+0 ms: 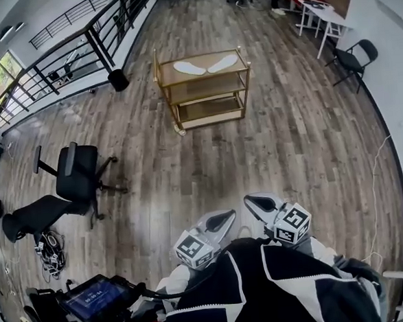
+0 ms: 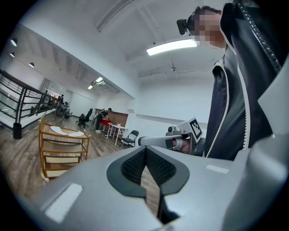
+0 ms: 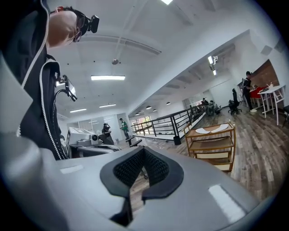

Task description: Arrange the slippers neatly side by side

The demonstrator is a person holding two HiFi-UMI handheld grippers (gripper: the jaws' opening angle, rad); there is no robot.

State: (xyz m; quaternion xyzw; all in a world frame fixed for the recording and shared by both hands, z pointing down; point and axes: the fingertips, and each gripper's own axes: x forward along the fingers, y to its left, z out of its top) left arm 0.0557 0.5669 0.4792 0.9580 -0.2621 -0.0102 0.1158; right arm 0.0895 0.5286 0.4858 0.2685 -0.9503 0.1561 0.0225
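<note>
Both tools sit tucked in close to the person's dark jacket (image 1: 279, 289), low in the head view, and nothing is in either one. The left gripper (image 1: 221, 221) has its jaws pressed together, the ribbed black pads meeting along one seam with only floorboards showing behind them. The right gripper (image 1: 258, 202) is likewise clamped tight on nothing, just beside its partner, and both noses aim out across the room. Out there, well apart from both tools, stands the golden three-shelf cart (image 1: 205, 94) on the wood floor (image 1: 303, 143). The two white slippers (image 1: 187, 68) lie on its top shelf (flat, soles down as far as can be told). They are not parallel: they form a shallow V, with their inner ends near each other at the middle of the shelf and their outer ends splayed toward the back corners. The two lower shelves look bare. Over at the left a black office chair (image 1: 72, 180) sprawls on the boards. A black railing (image 1: 77, 52) runs along the far left edge, and a black folding chair (image 1: 351, 60) waits near the right wall.
</note>
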